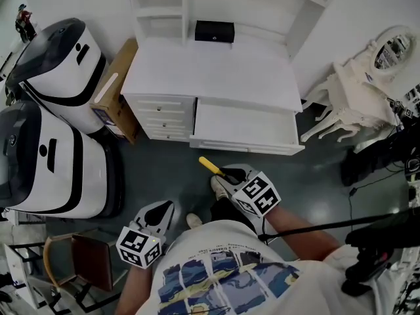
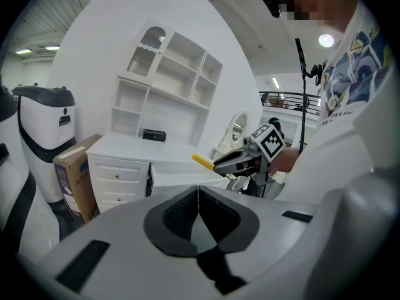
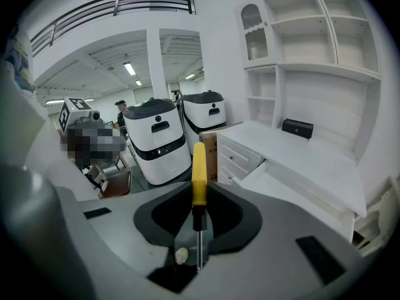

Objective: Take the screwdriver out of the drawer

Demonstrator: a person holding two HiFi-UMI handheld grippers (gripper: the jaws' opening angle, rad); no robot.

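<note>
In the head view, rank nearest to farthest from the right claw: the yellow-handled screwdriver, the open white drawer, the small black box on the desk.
1. Yellow-handled screwdriver: gripped in the right claw, handle pointing toward the desk.
2. Open white drawer: just ahead, at the right of the white desk.
3. Small black box: farthest, at the desktop's back.

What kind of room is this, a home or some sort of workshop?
Probably a big hall or lab staged with furniture, not a home: a white desk with shelves stands beside two bulky white-and-black machines, with an upper-level railing and strip lights overhead.
</note>
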